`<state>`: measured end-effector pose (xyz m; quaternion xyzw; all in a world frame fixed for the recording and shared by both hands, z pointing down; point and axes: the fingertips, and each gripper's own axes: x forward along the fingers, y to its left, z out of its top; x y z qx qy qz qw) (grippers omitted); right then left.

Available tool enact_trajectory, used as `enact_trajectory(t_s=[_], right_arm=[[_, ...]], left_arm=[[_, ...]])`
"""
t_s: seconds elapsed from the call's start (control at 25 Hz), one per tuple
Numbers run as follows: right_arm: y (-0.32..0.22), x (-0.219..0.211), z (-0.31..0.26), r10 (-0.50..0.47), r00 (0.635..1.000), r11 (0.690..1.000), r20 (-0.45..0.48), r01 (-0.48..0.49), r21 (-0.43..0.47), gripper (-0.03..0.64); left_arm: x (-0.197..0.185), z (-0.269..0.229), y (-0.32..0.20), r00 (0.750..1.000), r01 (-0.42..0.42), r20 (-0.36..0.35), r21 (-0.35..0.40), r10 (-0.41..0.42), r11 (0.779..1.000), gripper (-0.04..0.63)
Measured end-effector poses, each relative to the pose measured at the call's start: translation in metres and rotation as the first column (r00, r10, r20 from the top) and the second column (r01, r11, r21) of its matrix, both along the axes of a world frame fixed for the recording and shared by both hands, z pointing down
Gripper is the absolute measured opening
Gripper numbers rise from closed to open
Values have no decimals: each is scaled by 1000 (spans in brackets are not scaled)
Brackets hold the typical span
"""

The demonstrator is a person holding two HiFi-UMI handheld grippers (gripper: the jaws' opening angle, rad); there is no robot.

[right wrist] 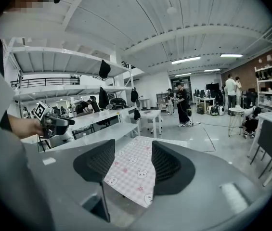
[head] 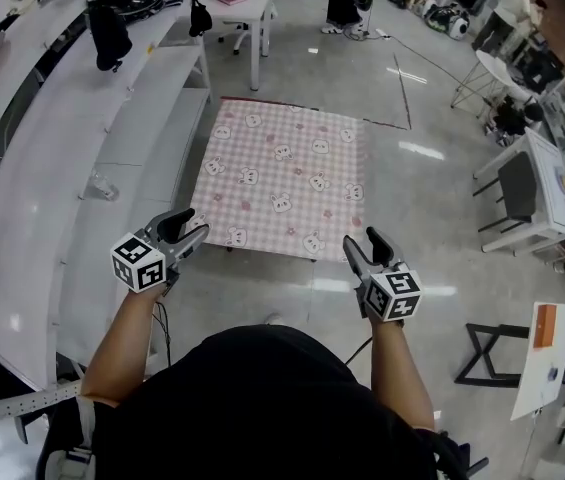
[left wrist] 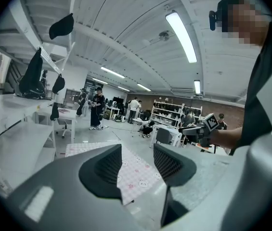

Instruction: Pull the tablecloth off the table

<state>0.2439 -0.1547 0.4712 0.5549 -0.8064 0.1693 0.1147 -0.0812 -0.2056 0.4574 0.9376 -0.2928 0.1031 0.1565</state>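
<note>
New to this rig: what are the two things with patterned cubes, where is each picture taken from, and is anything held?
A person carries two handheld two-jaw tools; the cubes are part of them. The head view looks down from the person's head at the left gripper and right gripper. The other two pictures come from cameras riding on each gripper, looking along its jaws. Ahead lies a pink checked tablecloth with bunny print. Both pairs of jaws stand apart, empty, short of the cloth.
</note>
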Motion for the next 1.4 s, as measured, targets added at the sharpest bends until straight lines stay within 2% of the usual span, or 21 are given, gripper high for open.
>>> enact_trajectory(t_s=[0.36,0.6,0.84,1.12,1.4], right_arm=[[-14,-1,29,-97,995,993,8,97,-65,272],[-23,-5,57,-103,995,989,3,103,-106,272],[-27,-6,97,-89,996,980,-3,87,-179,272],[-47,-13,133,-77,997,966,-9,73,-249,272],[-59,-18,173,-97,993,942,-60,72,-329,272]], left_arm=[[20,21,2,999,29,33,-38,-27,999,210],[14,46,2,998,32,62,-89,-26,996,213],[18,70,-15,994,29,104,-88,-19,996,213],[16,102,-46,988,4,156,-122,15,992,213],[16,149,-59,976,-43,198,-224,88,974,215]])
